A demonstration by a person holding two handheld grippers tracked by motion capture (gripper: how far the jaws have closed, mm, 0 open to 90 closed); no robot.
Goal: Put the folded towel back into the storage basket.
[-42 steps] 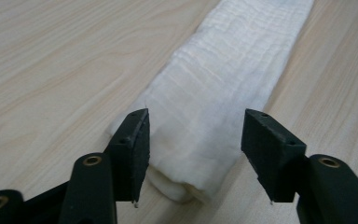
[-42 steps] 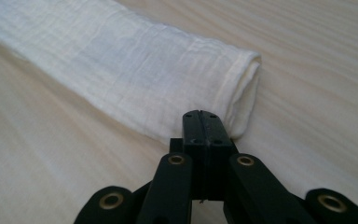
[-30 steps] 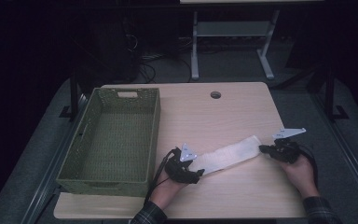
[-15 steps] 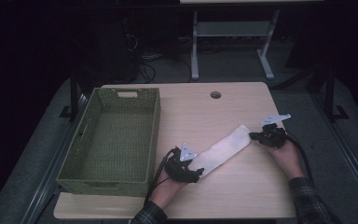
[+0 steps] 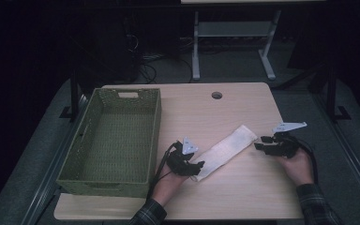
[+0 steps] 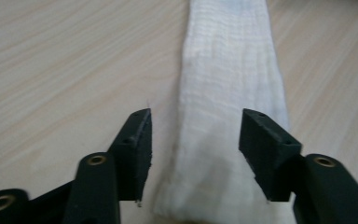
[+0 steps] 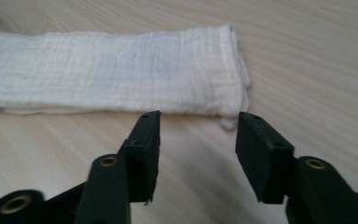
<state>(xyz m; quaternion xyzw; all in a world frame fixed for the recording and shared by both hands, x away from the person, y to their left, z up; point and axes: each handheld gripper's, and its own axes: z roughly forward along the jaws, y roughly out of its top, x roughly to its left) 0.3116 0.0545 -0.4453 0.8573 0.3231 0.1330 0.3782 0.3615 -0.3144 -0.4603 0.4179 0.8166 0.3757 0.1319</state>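
White folded cloth [image 5: 227,150] lies mid-frame. Right gripper [image 7: 196,126] has just opened, empty, beside its end; left gripper [image 6: 193,135], narrowing, straddles it, seemingly unclamped. Grip both ends squarely.

We see a folded cloth [image 6: 230,93] of white woven gauze, soft, matt and finely crinkled. The table [image 5: 225,197] top is pale wood-grain laminate, smooth with a low sheen. The basket [image 5: 108,183] is green woven fibre, coarse and matt. We note that the left gripper [image 6: 195,144] and right gripper [image 7: 198,144] have matt black plastic jaws with brass-coloured metal inserts.
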